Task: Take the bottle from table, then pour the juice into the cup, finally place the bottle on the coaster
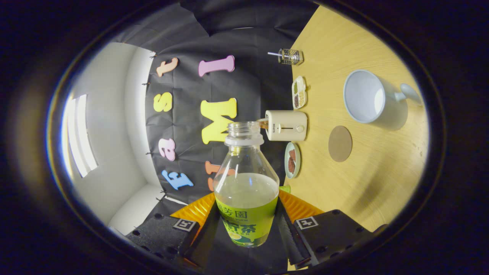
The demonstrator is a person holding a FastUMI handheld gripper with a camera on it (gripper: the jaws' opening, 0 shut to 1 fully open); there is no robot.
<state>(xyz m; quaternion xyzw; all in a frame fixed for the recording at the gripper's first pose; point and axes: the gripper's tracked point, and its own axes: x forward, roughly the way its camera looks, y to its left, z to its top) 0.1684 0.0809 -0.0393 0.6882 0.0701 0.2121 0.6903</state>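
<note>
Gripper view: my fingers [246, 225] clamp the uncapped clear plastic juice bottle [246, 191] (neck pointing ahead), the pale blue mug [368, 97] lying off toward the wooden tabletop [363, 183] side.

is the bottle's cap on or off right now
Off. The bottle, clamped between the gripper fingers, shows a bare open threaded neck with no cap on it.

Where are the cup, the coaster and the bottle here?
cup [363, 97]: gripper view, inside wall.
coaster [340, 143]: gripper view, flat top.
bottle [246, 198]: gripper view, body between the gripper's fingers.
</note>
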